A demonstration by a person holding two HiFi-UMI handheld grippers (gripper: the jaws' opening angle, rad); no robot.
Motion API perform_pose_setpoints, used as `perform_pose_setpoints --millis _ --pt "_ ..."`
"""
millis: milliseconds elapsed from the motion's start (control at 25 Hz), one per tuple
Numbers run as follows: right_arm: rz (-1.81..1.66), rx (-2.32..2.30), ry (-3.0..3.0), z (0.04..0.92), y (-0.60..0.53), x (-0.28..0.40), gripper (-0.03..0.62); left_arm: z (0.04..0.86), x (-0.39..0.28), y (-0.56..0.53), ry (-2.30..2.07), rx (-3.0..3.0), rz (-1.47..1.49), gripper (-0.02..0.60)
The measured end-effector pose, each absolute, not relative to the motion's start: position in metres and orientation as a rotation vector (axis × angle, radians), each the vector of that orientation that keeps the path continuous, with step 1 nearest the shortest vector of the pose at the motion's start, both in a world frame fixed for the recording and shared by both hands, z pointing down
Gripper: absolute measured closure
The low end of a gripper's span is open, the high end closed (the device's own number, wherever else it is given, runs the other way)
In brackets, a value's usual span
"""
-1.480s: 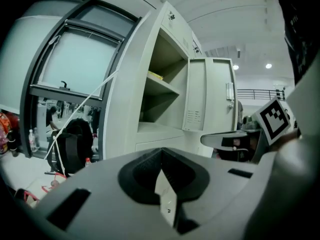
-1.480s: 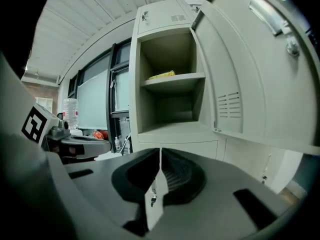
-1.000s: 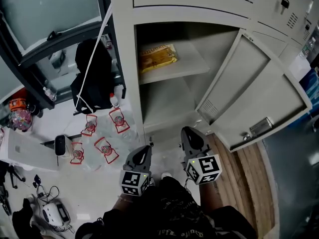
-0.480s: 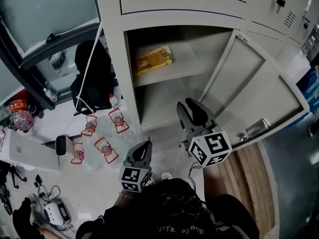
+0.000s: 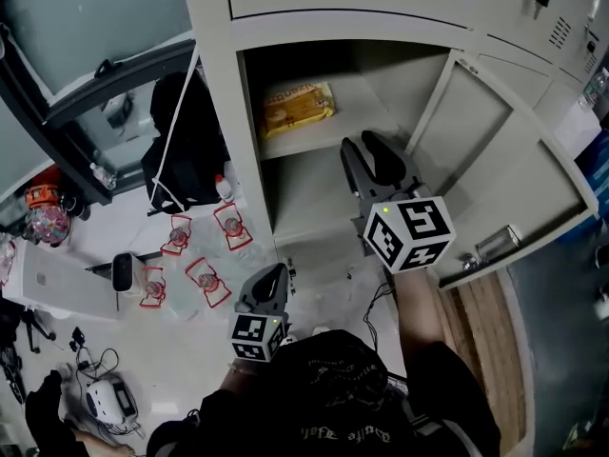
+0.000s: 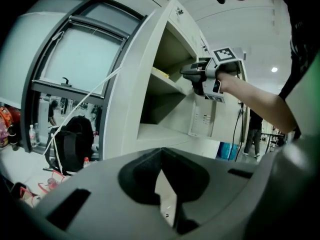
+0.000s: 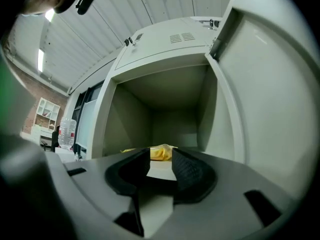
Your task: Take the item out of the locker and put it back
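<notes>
seen from above, a person in dark clothing stands before an open grey locker (image 5: 228,112), a gripper in each hand. nearest the body, the left gripper (image 5: 275,276) hangs low over the pale floor (image 5: 190,350). its jaws are brought together at the tips, with nothing between them. higher and further forward, the right gripper (image 5: 361,147) is raised at the locker's mouth, above the lower shelf (image 5: 304,198) and just in front of the edge of the upper shelf (image 5: 352,127). its jaws stand apart and are opening, and nothing lies between the pads. in the right gripper view, the gap between them frames the task's item, a yellow packet (image 5: 298,104). it lies flat on the upper shelf, toward the left side, deeper in than the gripper and untouched by it. the locker door (image 5: 495,169) is swung wide to the right. on the floor left of the locker, plastic bottles (image 5: 205,282) with red labels lie scattered near a black bag (image 5: 181,146), which sits below a dark window frame (image 5: 95,84).
</notes>
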State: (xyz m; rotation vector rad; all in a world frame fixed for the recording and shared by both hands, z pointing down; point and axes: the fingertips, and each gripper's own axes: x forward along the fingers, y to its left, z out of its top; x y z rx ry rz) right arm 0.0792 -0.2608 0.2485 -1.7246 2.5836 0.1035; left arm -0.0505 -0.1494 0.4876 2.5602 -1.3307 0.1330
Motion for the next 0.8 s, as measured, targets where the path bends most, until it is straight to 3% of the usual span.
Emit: perform_pose_setpoints --millis 800 --pt "-0.02 -1.72 2.873 0.237 -0.328 0.063 0.442 0.492 -0.059 -0.155 -1.413 2.512 0.106 0.574"
